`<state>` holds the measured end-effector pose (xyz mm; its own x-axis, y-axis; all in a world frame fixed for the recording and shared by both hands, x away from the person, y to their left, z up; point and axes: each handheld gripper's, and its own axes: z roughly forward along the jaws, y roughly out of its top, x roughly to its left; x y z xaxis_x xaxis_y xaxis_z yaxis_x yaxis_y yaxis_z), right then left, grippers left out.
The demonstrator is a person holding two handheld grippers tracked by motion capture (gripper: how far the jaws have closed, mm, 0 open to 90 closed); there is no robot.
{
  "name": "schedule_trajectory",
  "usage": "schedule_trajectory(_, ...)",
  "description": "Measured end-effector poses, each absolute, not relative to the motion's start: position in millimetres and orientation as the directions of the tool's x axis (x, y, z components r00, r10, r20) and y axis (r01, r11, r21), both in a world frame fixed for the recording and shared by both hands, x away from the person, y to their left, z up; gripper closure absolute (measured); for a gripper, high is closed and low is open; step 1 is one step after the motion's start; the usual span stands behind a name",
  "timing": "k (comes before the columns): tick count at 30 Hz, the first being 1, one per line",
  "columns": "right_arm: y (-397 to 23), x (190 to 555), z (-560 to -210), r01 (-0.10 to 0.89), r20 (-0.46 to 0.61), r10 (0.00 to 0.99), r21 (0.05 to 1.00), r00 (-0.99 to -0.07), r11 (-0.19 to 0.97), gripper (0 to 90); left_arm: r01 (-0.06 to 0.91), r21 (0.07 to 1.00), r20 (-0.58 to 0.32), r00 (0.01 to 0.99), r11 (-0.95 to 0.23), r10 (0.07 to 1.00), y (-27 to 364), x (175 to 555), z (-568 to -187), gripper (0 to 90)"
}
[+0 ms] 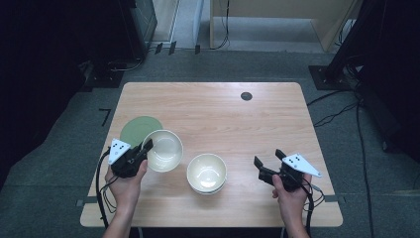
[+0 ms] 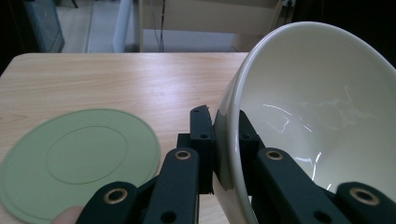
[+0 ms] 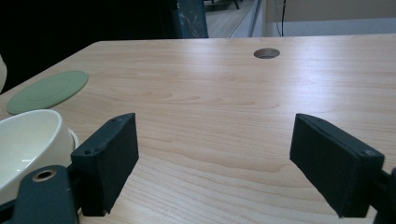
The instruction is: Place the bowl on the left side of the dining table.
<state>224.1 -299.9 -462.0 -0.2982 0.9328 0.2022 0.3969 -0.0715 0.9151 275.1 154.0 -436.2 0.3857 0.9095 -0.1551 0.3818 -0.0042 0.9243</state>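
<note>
I had my left gripper (image 1: 140,154) clamped on the rim of a white bowl (image 1: 165,150), one jaw inside and one outside, the bowl tilted and lifted off the wooden table (image 1: 208,111). To do this well I judged I should keep the pinch deep and level the bowl before lowering. My right gripper (image 1: 270,165) hung with jaws wide apart over bare wood. A green coaster (image 2: 77,161) lay just beside, and stacked bowls (image 1: 206,173) stood near, in my likely path
</note>
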Motion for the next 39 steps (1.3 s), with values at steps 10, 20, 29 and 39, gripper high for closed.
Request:
schedule_trajectory(10,-307.9,225.0,-463.1,0.392,0.203,0.938,0.916,-0.281,-0.081,15.4,0.407,0.913,-0.165,0.347,0.010,0.923,167.6,280.9,-445.0,83.3)
schedule_trajectory(20,-327.8,228.6,-469.8,0.401,0.171,0.959,0.914,-0.227,-0.068,15.4,0.425,0.904,-0.177,0.292,0.038,0.940,186.5,291.3,-450.6,83.3)
schedule_trajectory(29,-344.6,231.1,-473.2,0.416,0.178,0.968,0.905,-0.175,-0.091,15.5,0.432,0.899,-0.194,0.252,0.069,0.948,198.1,293.7,-451.9,83.3)
schedule_trajectory(39,-367.0,224.9,-484.6,0.470,0.111,0.979,0.882,-0.168,-0.019,15.5,0.442,0.894,-0.191,0.222,0.076,0.956,205.7,294.2,-455.5,83.3)
